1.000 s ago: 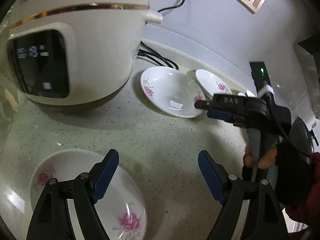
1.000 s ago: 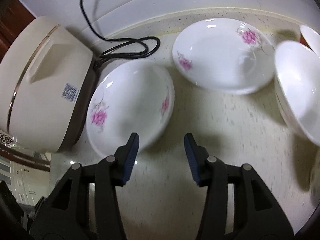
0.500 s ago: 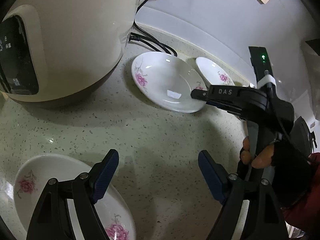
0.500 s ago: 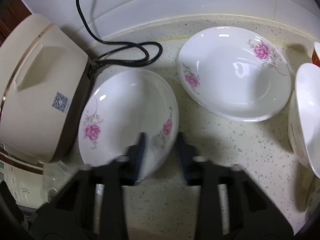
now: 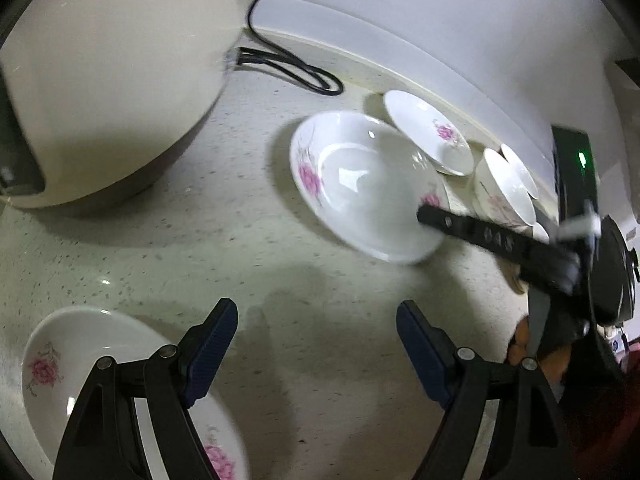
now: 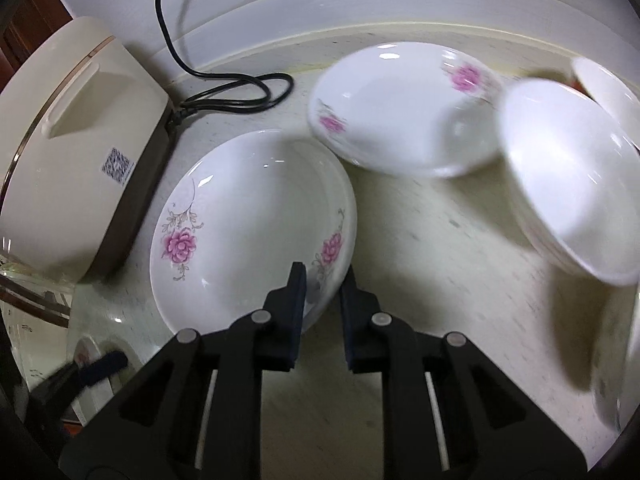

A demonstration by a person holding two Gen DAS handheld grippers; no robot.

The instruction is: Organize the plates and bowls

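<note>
My right gripper [image 6: 323, 292] had just been closing, and its pads pinched the near right rim of a white plate [image 6: 248, 224] with pink flowers, one pad inside the rim and one outside. That plate lay on the speckled desk [image 6: 432, 248] just right of the cream rice cooker [image 6: 68, 152], whose black cord [image 6: 236, 92] looped along the far wall. A second flowered plate [image 6: 400, 108] sat just beyond it to the far right, blurred, and a white bowl [image 6: 568, 184] stood to its right with another bowl [image 6: 608, 88] behind.

My left gripper [image 5: 316, 344] stood wide open with nothing between its pads, above bare desk. A third flowered plate [image 5: 80, 380] lay at the near left, partly under my left finger. From there I saw my right gripper clamped on the gripped plate's right edge.
</note>
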